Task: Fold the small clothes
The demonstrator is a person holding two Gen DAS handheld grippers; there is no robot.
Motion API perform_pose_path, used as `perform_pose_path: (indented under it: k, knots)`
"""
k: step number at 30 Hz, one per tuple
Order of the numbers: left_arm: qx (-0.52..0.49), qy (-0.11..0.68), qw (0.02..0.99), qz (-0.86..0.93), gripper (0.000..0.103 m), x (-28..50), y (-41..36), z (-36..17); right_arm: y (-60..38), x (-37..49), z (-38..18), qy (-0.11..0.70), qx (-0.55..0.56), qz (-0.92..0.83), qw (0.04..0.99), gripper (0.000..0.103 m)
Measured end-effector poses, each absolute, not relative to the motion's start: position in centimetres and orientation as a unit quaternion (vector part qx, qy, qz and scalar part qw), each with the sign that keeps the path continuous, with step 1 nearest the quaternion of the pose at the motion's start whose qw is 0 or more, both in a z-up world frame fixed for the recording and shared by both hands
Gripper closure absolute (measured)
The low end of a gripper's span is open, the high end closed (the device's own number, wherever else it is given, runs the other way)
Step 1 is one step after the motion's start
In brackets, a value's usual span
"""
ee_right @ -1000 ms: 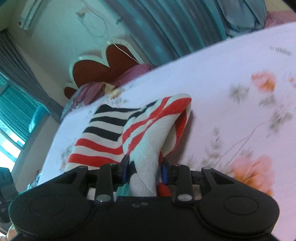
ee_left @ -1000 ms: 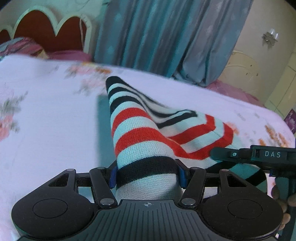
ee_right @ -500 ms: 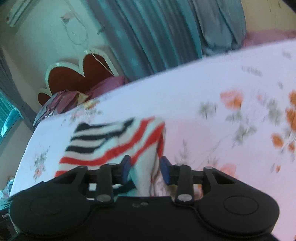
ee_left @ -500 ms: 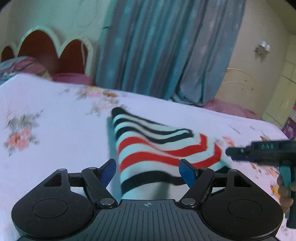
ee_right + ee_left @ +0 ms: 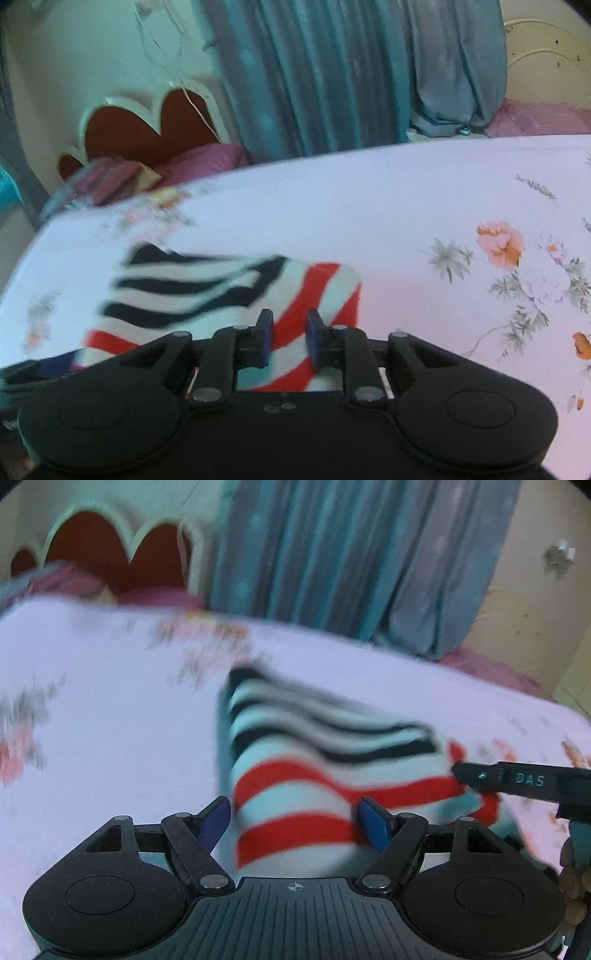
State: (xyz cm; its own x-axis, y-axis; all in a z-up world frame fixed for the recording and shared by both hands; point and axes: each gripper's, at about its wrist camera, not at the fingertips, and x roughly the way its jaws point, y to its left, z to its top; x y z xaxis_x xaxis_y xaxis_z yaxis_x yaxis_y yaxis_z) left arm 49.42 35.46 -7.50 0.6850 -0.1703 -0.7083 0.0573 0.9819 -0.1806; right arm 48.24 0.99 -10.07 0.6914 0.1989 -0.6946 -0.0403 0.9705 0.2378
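A small knit garment with red, black and pale mint stripes lies folded on the floral bedsheet. My left gripper is open, its blue pads spread on either side of the garment's near edge. In the right wrist view the garment lies on the sheet ahead. My right gripper is over its red-striped corner, jaws a narrow gap apart with the cloth lying below them. The right gripper's finger also shows in the left wrist view at the garment's right end.
The bed has a scalloped red and cream headboard with pink pillows at the far end. Blue-grey curtains hang behind the bed. The sheet stretches to the right.
The left gripper was shut on the garment's near edge a second ago and has opened. The right gripper has widened slightly. The lifted garment has dropped flat onto the sheet.
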Motion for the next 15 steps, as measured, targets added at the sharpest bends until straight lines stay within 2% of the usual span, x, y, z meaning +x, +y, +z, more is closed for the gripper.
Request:
perform_pose_path:
  k: [2,5,8,15]
  knots:
    - [-0.105,0.393,0.912,-0.058,0.025,49.3,36.1,-8.3,1.0,48.4,-11.2,0.389,0.099,0.061,0.914,0.087]
    - [-0.098,0.39,0.914,-0.052,0.025,49.1,35.6,-8.2,0.9,48.2,-11.5,0.381,0.098,0.062,0.917,0.087]
    - [-0.081,0.379,0.921,-0.049,0.025,48.2,35.1,-7.1,0.9,47.7,-10.3,0.381,0.098,0.069,0.917,0.083]
    - [-0.051,0.367,0.926,-0.076,0.025,42.4,34.4,-4.8,0.3,41.4,-7.3,0.344,0.091,0.103,0.929,0.082]
